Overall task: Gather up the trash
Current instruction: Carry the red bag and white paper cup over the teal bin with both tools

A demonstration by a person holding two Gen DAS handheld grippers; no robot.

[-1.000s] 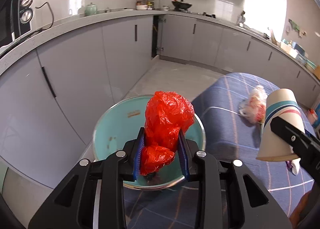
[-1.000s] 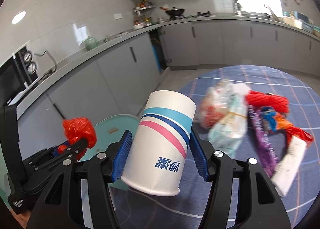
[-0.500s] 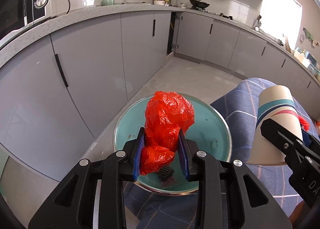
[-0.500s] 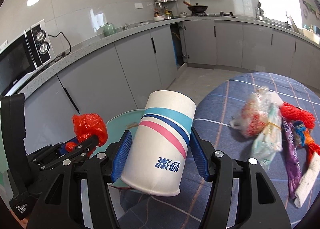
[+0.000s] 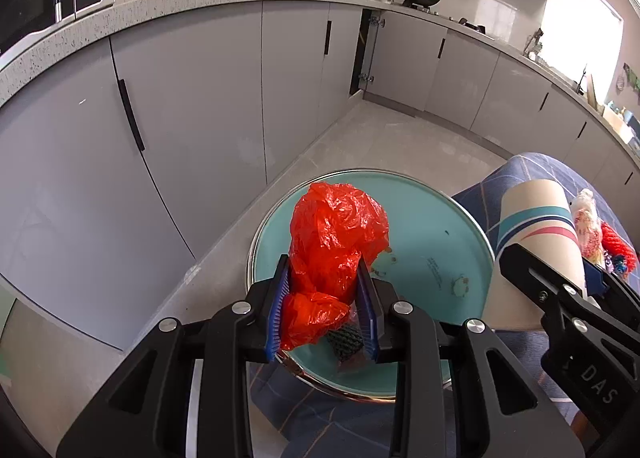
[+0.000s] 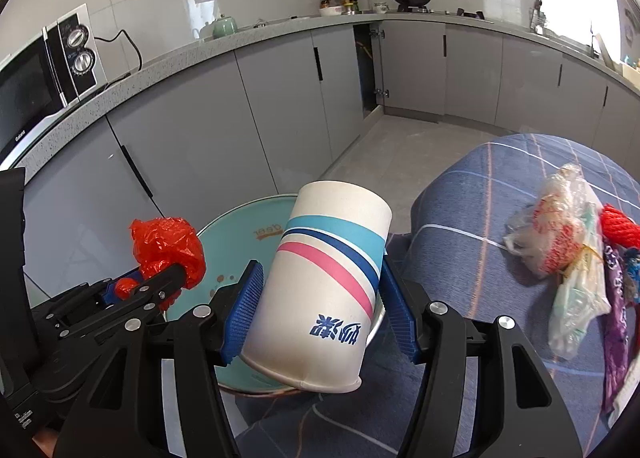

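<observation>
Left wrist view first: left gripper clamped narrow on a crumpled red plastic bag, blue fingers pinching its lower half, top puffing out above, hanging right over the teal basin that sits at the edge of the blue checked desk. Some dark knitted scrap already down in the basin just under the fingers, hard to say what exactly. Paper cup poking in from the right in the other gripper. Bag looks featherlight, soft and a bit slippery, so probably best squeezed around a bunched wad like this, not a loose flap. Right wrist view next: right gripper at a medium spread, pads pressed on both sides of the striped paper cup, held tilted with the open mouth facing back toward the camera, partly over the basin's rim. Cup also light but thin-walled, likely to crush if squeezed harder, so mid-body grip seems about right. More trash well off to the right on the desk: clear plastic bag bundle, red net thing, purple wrapper. Guessing both pieces get dropped in the basin next.
</observation>
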